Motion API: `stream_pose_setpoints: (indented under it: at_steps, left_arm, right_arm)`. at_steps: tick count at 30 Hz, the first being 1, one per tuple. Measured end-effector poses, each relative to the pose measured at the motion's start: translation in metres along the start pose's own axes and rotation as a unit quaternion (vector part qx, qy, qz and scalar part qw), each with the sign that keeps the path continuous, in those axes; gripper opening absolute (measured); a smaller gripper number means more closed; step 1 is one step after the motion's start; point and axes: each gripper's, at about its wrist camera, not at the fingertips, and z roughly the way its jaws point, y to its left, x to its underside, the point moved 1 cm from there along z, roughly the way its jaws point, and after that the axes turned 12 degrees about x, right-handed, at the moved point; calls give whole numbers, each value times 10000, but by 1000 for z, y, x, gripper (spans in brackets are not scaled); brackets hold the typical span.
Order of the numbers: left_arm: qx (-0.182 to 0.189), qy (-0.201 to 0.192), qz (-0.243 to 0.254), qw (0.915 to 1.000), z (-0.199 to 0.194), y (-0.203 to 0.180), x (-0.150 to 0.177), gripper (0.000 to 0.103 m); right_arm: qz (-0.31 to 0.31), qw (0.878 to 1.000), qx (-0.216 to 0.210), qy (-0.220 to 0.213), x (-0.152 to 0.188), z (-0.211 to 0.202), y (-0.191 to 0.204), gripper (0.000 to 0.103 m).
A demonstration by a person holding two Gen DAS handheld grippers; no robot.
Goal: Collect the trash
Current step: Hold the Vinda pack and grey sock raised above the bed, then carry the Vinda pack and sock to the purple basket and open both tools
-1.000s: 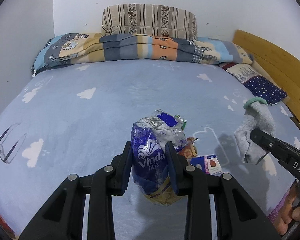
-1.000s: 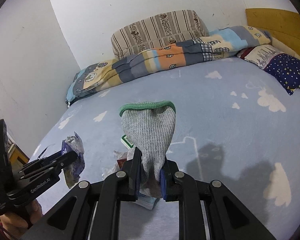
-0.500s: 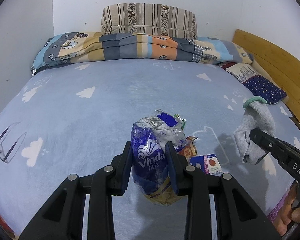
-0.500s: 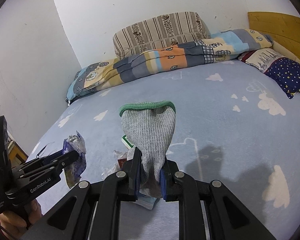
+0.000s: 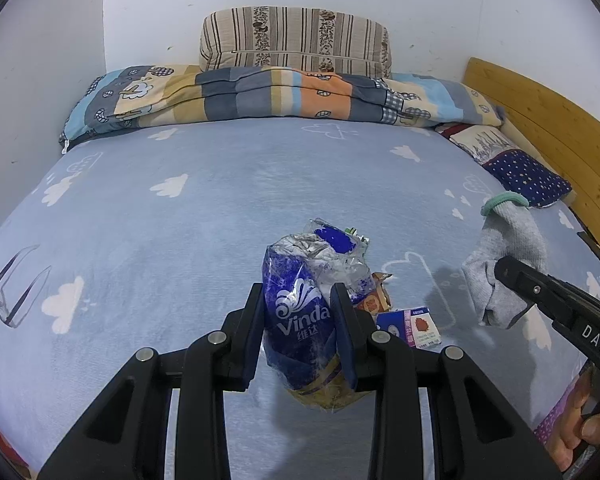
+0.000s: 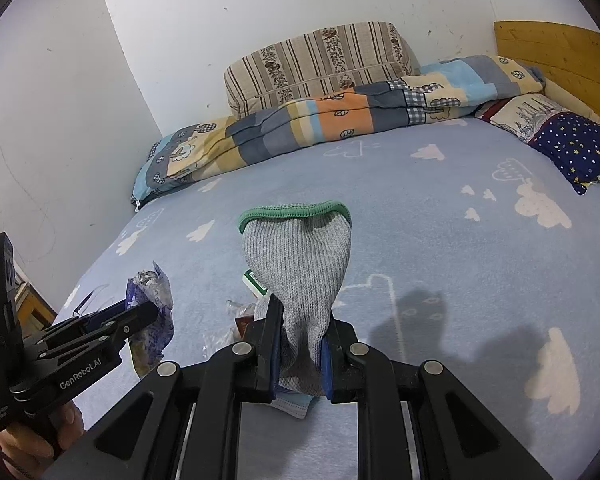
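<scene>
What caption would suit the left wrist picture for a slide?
Left gripper clamps a blue Vinda wrapper above the bed, while the right gripper holds a grey sock nearby.

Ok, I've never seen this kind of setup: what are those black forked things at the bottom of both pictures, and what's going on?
There is no robot here. A person holds a two-finger gripper in each hand, and each gripper has a fisheye camera looking forward along its fingers, so the black prongs at the bottom are the gripper's own fingers.

The left camera shows the left gripper shut on a crumpled blue Vinda tissue wrapper. The right camera shows the right gripper shut on a grey glove with a green cuff. Each gripper also appears at the edge of the other's picture.

Below is a bed with a blue cloud-print sheet. On it lie more litter, including a small printed box and snack wrappers, plus a pair of glasses. A folded quilt and striped pillow sit by the wall.
</scene>
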Motion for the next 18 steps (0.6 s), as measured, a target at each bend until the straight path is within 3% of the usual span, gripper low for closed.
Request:
stream_pose_setpoints:
  at_steps: [10,14,18]
  left_arm:
    - [122,10,16,9999,0,-11,-1,31]
    - [544,57,39,9985,-1,-28,2,31]
    - [901,93,496,9947,-7,-66,13,31]
  right_arm:
    - [19,10000,-23,-1,0,-1,-1,16]
    - [363,9992,-146,-5,-1,-11,-10,16]
    - [823,9959,-348,-143,4,-41,-36,16]
